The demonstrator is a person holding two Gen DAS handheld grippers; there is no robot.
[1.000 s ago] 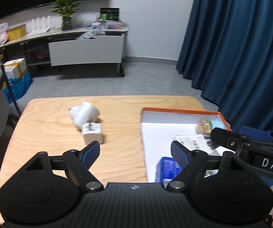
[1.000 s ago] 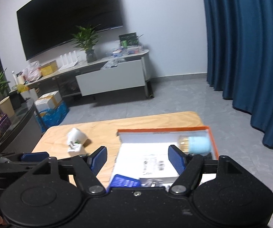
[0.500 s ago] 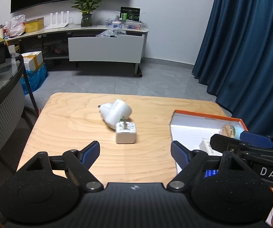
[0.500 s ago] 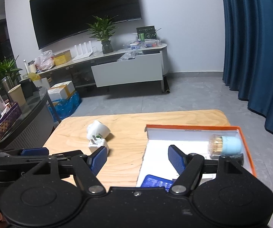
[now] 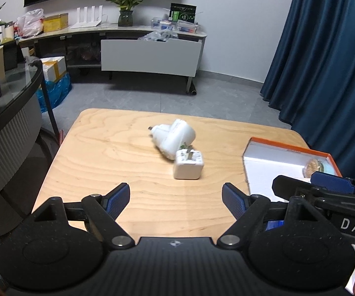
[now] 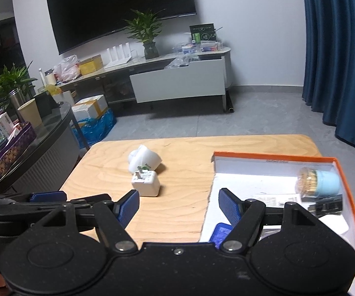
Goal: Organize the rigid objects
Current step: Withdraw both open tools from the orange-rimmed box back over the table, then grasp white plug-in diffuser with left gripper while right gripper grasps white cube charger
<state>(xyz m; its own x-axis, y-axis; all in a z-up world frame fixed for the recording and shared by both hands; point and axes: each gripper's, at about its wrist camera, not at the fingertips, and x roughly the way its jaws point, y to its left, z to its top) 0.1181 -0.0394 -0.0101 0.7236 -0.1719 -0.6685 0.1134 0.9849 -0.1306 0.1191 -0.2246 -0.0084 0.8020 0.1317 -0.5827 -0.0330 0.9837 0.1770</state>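
Note:
Two white plug adapters lie together mid-table: a square one [image 5: 188,164] [image 6: 146,183] with prongs up, and a rounded one [image 5: 175,138] [image 6: 144,160] just behind it. My left gripper [image 5: 176,196] hovers open just short of them, nothing between its fingers. My right gripper [image 6: 178,203] is open too, over the left wall of the orange-rimmed box [image 6: 271,156] [image 5: 286,148]. In the box lie a light-blue toothpick jar [image 6: 319,181], a dark small device [image 6: 328,206], a blue card [image 6: 220,231] and a printed paper [image 6: 273,198]. The right gripper's finger [image 5: 333,181] shows in the left wrist view.
The wooden table [image 5: 118,148] ends at rounded edges over a grey floor. A glass-topped counter [image 6: 41,128] with boxes and cups stands close on the left. A TV stand [image 5: 150,51] lies beyond, and blue curtains [image 5: 325,61] hang on the right.
Both views have swung left: the adapters have moved from the left toward the centre and the box has slid to the right edge. Both grippers have stayed open.

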